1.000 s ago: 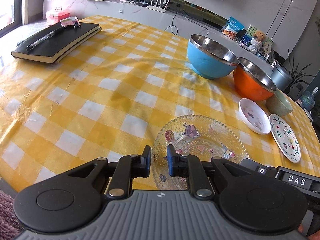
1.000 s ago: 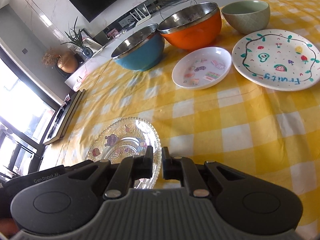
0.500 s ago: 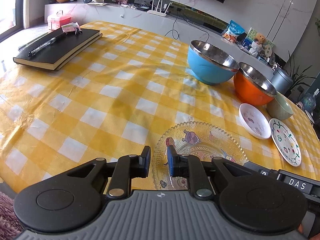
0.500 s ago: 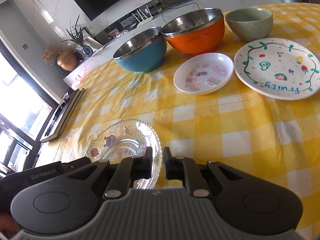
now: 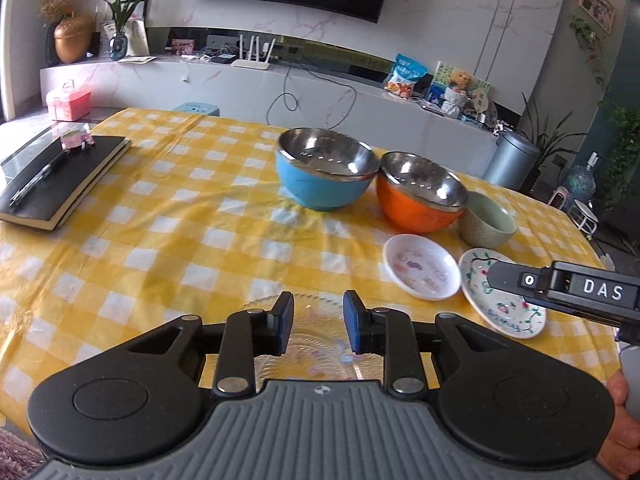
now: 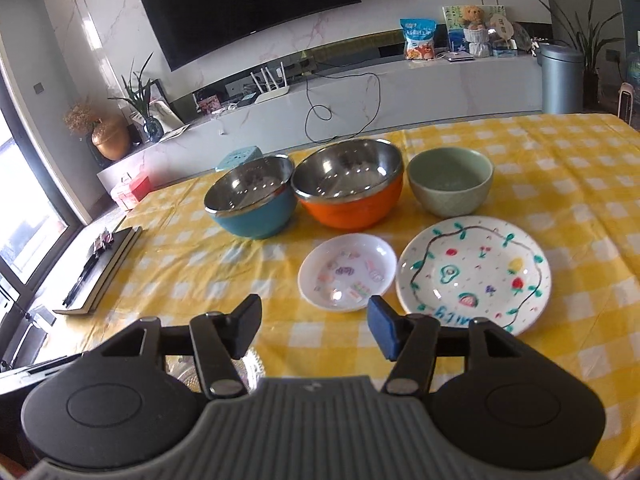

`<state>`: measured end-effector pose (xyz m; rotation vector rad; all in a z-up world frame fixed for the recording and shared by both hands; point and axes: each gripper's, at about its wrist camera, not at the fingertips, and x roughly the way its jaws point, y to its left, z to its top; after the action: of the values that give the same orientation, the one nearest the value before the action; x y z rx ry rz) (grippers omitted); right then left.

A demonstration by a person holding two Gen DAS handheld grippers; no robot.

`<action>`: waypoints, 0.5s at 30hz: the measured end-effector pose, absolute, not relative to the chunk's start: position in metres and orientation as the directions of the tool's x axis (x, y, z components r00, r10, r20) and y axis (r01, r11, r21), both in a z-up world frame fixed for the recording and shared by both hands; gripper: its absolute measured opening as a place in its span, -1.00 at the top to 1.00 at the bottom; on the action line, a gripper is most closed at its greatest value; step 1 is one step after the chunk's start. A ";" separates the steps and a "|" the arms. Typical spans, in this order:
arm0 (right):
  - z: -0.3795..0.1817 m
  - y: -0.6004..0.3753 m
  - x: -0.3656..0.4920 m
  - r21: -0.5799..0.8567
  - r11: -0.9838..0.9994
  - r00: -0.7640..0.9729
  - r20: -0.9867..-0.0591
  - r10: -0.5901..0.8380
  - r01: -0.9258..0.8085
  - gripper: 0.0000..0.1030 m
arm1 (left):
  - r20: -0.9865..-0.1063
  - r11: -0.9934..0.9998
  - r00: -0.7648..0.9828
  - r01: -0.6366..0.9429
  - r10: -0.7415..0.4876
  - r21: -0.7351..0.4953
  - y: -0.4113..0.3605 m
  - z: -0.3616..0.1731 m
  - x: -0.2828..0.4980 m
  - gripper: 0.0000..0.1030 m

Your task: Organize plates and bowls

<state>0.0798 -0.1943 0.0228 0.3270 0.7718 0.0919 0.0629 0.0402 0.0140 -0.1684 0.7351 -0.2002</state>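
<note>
A yellow-and-white checked tablecloth (image 6: 560, 168) covers the table, in a living room with a dark television on a marbled wall.

The left gripper (image 5: 318, 322) hangs with its fingers narrowly parted and nothing between them, just over the clear embossed glass plate (image 5: 316, 344) at the near edge. The right gripper (image 6: 314, 330) is spread wide and empty, with the small white plate with stickers (image 6: 347, 270) just beyond it and the larger white plate painted with fruit (image 6: 474, 272) to the right.

Farther off, the blue steel-lined bowl (image 6: 250, 206), orange steel-lined bowl (image 6: 348, 188) and pale green ceramic bowl (image 6: 450, 186) stand in a row, the first two touching.

The glass plate looks stiff, slick and breakable; I judge its rim, pinched at the near edge, the safest hold. The steel bowls probably weigh little.
</note>
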 end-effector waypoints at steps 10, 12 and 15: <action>0.033 -0.273 0.105 0.180 0.982 0.687 -0.721 0.089 0.062 -0.16 | -0.598 0.922 0.702 0.273 -0.385 -0.273 -0.036 0.042 0.086 0.19; 0.022 -0.298 0.110 0.228 0.966 0.675 -0.732 0.090 0.118 -0.14 | -0.596 0.912 0.691 0.287 -0.409 -0.293 -0.049 0.039 0.092 0.17; 0.005 -0.330 0.116 0.260 0.936 0.640 -0.767 0.050 0.238 0.03 | -0.605 0.899 0.665 0.312 -0.438 -0.308 -0.069 0.030 0.102 0.17</action>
<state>0.1160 -0.3301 0.0053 0.3557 0.8747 -0.1101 0.1022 -0.0689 0.0302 -0.1839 0.7299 -0.4261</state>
